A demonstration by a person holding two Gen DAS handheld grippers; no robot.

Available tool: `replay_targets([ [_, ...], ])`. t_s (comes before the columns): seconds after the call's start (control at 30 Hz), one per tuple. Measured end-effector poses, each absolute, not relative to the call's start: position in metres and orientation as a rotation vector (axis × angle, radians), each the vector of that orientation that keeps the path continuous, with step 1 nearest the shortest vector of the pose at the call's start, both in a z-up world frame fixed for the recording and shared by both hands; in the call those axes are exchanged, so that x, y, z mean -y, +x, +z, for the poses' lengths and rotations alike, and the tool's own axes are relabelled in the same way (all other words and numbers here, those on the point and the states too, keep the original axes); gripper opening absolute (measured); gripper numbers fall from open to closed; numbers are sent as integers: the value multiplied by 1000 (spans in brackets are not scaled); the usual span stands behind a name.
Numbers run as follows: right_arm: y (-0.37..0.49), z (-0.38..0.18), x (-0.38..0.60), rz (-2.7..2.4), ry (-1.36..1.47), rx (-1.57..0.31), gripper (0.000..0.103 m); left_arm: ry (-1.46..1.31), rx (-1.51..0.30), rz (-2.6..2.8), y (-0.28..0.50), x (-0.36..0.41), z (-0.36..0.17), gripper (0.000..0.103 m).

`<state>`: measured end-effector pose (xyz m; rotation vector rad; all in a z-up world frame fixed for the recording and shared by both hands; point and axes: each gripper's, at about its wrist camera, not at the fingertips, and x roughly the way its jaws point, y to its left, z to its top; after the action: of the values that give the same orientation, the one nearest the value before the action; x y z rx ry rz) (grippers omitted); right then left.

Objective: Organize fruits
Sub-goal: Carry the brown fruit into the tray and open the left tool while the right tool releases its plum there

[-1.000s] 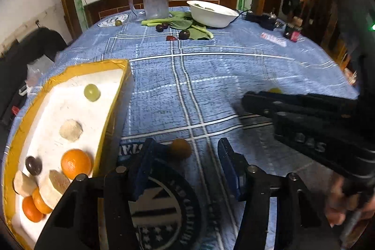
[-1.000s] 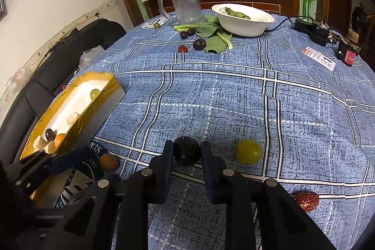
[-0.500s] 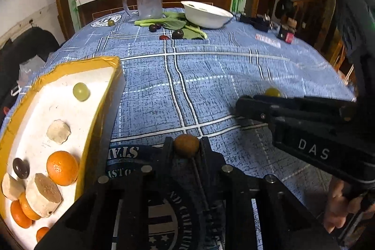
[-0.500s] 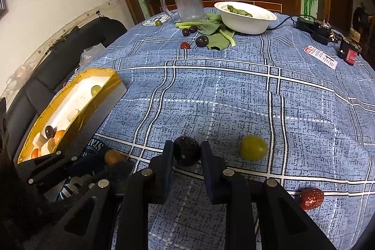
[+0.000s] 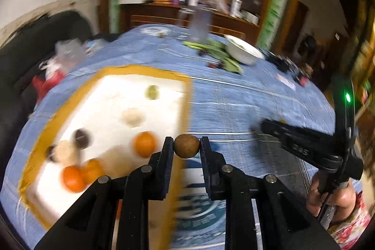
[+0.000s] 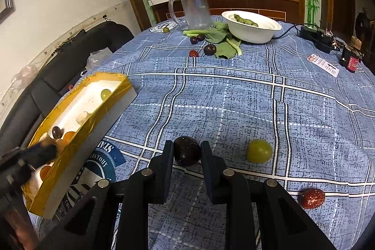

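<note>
Right now your left gripper has its fingers closed tight on a small round brown fruit, held over the near edge of the yellow-rimmed tray; that view is smeared with blur. Inside the tray you have oranges, a green grape, a dark fruit and pale cut pieces on the white floor.

Your right gripper is likewise clamped, its fingers pressing both sides of a dark plum low over the blue checked cloth of the bench. Just to the right of it a loose green grape sits on the cloth, and a red date lies nearer you, further right. At the far end of the bench stand a white bowl and a clear jug, with leafy greens and several small dark fruits beside them. The tray sits at the left edge of the bench, well apart from the plum.
</note>
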<state>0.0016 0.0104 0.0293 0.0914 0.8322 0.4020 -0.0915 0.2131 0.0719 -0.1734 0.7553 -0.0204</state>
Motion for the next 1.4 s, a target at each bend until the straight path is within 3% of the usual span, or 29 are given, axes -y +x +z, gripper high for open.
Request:
replay_targets([
  [0.43, -18, 45, -56, 457, 39, -829, 26, -269, -752, 272, -140, -325, 59, 22],
  [0.93, -18, 54, -203, 672, -100, -907, 26, -301, -766, 210, -143, -324, 36, 23],
  [1.0, -13, 53, -215, 671, -112, -911, 26, -313, -764, 215, -144, -327, 36, 30],
  [1.07, -9, 53, -222, 670, -127, -912, 26, -320, -761, 219, -145, -330, 35, 47],
  [1.33, -7, 48, -254, 678, -208, -905, 27, -375, -720, 215, -154, -343, 41, 65],
  [1.4, -6, 48, -255, 689, -195, -907, 35, -390, -712, 220, -156, -348, 42, 69],
])
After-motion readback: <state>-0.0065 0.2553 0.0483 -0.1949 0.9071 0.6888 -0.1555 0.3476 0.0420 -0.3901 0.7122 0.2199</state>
